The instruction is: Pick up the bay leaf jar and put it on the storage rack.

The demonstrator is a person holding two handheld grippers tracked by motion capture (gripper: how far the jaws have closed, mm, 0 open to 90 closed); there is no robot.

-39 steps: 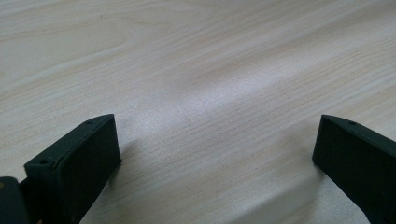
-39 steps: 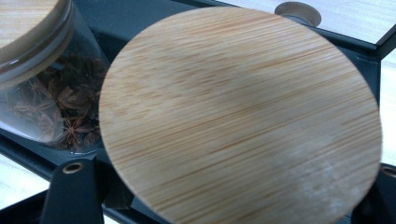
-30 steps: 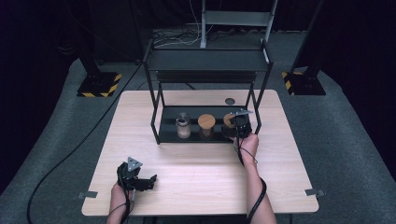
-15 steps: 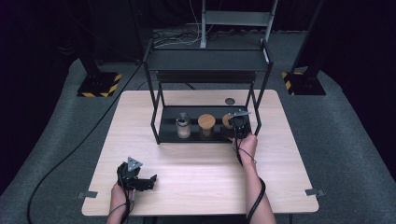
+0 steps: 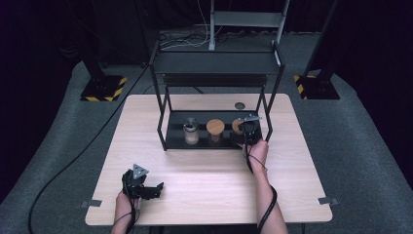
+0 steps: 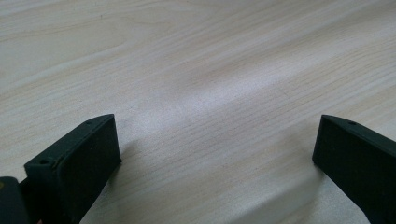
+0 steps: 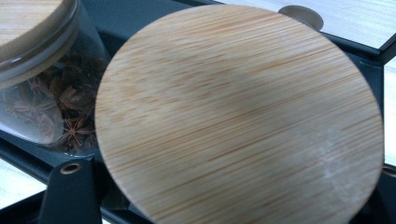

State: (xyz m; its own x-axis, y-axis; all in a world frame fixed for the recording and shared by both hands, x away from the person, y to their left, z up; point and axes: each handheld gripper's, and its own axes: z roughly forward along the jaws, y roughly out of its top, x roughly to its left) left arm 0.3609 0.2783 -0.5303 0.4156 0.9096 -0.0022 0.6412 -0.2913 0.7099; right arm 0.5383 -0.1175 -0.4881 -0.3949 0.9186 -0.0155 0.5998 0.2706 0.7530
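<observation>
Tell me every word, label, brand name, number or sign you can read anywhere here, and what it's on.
None can be read.
Bamboo lid of the jar by the right tongs: bare wood grain, no print.
Jar of star anise: no label on the side shown.
Yellow-and-black hazard stripes on the stand foot: a marking, no words.
Table between the open left tongs: plain wood.

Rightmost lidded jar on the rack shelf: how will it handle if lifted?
The rightmost jar is likely glass like the neighbour jar, so fragile, slippery. Its wide bamboo lid may sit loose and come off. Standing upright, it probably won't roll.
</observation>
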